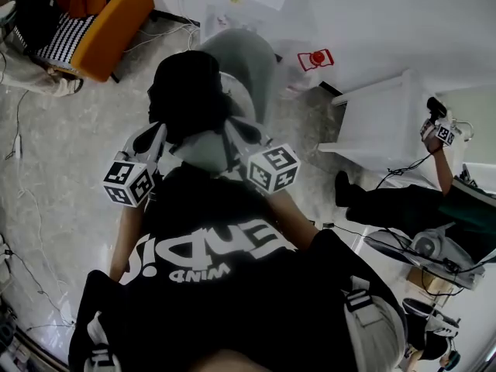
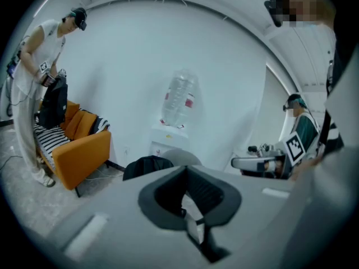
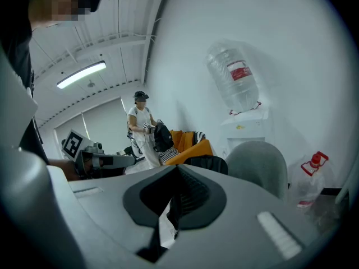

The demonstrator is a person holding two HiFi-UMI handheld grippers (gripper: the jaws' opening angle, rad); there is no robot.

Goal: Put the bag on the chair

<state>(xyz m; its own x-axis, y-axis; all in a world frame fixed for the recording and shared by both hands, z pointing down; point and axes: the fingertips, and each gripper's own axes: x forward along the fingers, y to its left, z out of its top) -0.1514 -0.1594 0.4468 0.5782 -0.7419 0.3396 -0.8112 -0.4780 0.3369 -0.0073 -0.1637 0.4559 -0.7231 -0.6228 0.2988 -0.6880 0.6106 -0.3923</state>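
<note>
Nearest, two grippers, one per hand, each with one marker cube (left cube (image 1: 128, 183), right cube (image 1: 273, 167)). The left gripper (image 1: 158, 133) and right gripper (image 1: 231, 127) angle inward toward each other.

Left gripper view: ribbed pads (image 2: 202, 193) drawn together, only a narrow slit between them. A thin dark strip shows in the slit; cannot tell what it is. Right gripper view: same, pads (image 3: 192, 193) closed to a slit with a dark sliver in it.

One black bag (image 1: 190, 91) sits just past both sets of tips, between them, each tip at a lower corner of it. It rests on the seat of one grey chair (image 1: 252, 60), in front of the rounded back and toward its left side. From above it is a rounded lump, slightly longer near-to-far than across. From the gripper views it is slumped low, wider than tall. Which way its opening faces: cannot tell.

Beyond the chair, against the white wall: one water dispenser (image 2: 167, 142) with one inverted bottle (image 2: 180, 97). One red-capped jug (image 1: 316, 58) stands on the floor to the chair's right.

Farther left: one orange sofa (image 1: 108, 22). Beside it a standing person in white (image 2: 33, 66) holds a second black bag (image 2: 54, 102), hanging upright. Far right: one seated person (image 1: 418, 204).
</note>
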